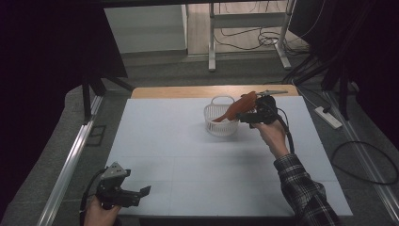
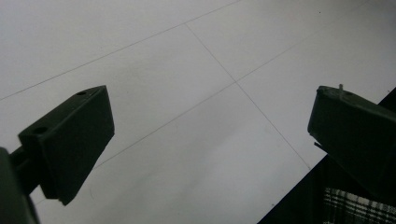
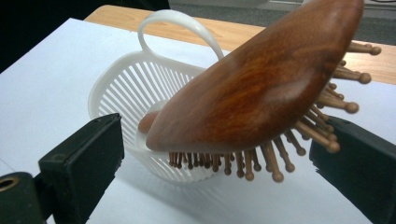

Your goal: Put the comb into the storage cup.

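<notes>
**Right gripper view: wooden hairbrush tilted over the white basket, right tool spread**

Right gripper view looks along the right tool [image 3: 212, 154], whose two black jaws stand wide apart. Between and just ahead of them is a wooden hairbrush [image 3: 261, 88], its polished back turned up and toward the camera and its wooden pins pointing down and out to the side. One jaw sits clear of the brush with a gap between them; the outermost pins come very close to the other jaw, and whether they touch it cannot be told. Neither pad presses on the brush, so the tool is spread rather than pinching. The brush handle dips into the white slatted basket [image 3: 116, 88] just beyond the jaws, and the wide head leans up and out over the basket's rim. The basket's looped handle rises behind the brush.

From the high view, the right tool [image 1: 248, 117] is held up at the basket [image 1: 217, 123], touching distance from its rim, with the hairbrush [image 1: 237, 109] slanting from the basket up toward the tool. The left tool [image 1: 140, 193] rests well away from both, at the near edge of the white table [image 1: 188, 165]. Its jaws are spread too, with nothing but bare table [image 2: 196, 116] ahead of them in the left gripper view.
</notes>
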`<action>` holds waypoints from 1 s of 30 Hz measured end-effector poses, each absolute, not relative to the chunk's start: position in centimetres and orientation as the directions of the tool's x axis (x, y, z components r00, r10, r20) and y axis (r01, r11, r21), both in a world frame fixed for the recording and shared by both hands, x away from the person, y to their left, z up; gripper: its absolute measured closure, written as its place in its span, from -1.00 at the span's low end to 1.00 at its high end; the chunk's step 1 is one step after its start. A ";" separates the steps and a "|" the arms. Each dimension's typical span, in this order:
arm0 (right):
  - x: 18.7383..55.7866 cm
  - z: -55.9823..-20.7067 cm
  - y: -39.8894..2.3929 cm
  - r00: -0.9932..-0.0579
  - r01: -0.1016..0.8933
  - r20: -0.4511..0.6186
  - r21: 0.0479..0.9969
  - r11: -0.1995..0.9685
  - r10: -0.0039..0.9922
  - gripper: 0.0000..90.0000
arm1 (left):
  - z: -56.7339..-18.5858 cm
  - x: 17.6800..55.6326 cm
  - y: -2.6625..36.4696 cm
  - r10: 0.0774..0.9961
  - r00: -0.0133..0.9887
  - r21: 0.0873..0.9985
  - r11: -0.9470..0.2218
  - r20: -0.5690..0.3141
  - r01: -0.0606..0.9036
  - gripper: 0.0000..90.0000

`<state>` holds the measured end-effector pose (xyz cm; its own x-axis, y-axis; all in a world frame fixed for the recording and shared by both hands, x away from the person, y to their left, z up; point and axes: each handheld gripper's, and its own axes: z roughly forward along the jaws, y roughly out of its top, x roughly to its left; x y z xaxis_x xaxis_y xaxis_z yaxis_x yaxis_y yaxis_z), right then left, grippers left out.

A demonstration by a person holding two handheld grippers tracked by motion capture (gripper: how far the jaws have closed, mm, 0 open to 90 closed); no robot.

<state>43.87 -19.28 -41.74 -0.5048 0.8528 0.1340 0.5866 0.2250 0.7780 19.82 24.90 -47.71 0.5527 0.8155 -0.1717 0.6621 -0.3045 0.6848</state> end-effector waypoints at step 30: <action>41.7 -42.0 -20.0 -0.560 0.562 0.087 0.771 0.301 0.824 -1.00 | -47.6 19.7 24.9 0.814 0.557 0.695 -0.303 -0.167 0.652 -0.99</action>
<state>41.73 -20.00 -41.98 -0.5604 0.8237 0.0866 0.5616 0.3011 0.7707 19.70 24.92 -47.63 0.5566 0.8138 -0.1672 0.6522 -0.3033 0.6947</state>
